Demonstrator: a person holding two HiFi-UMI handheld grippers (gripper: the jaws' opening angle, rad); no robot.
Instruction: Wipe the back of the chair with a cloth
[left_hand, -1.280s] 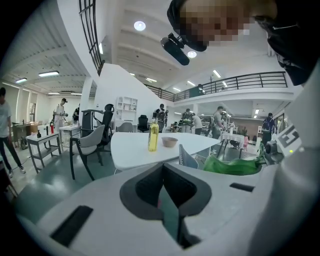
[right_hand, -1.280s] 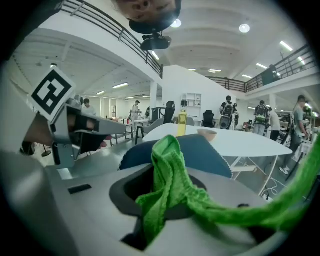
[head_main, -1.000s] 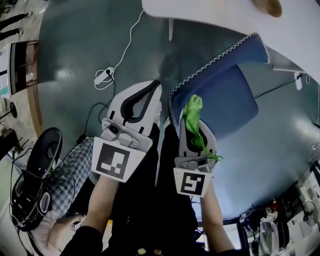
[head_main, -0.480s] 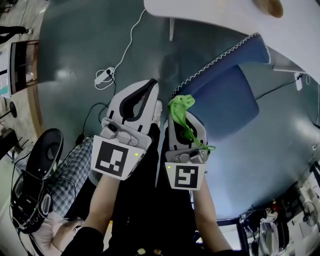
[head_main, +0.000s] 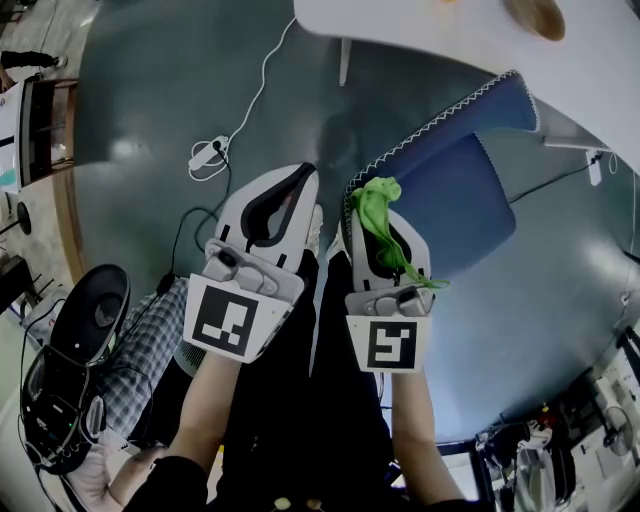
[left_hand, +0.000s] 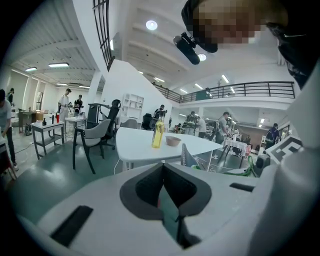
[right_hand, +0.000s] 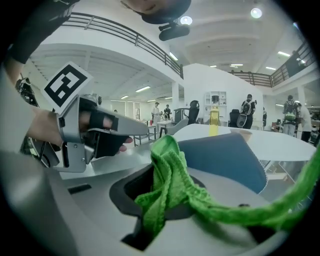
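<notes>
Where the head view looks down, a glossy grey-green floor fills most of the frame, with one white power strip and its cable lying on it. One white table runs along the top edge, and one blue chair stands just under its edge, its stitched back rim toward the person. The left gripper view shows a large open hall with white walls, ceiling lights and a railed balcony, with several people standing in the distance. On the table in that view stand one yellow bottle and one bowl, and one grey chair stands off to the left.

Two grippers are held side by side, well above the floor. The left gripper has its jaws pressed together with nothing between them. The right gripper is clamped on the one green cloth, which bunches up at the jaw tips and trails back over the gripper body. In the right gripper view the cloth sits just before the chair's blue back; whether they touch is unclear.
</notes>
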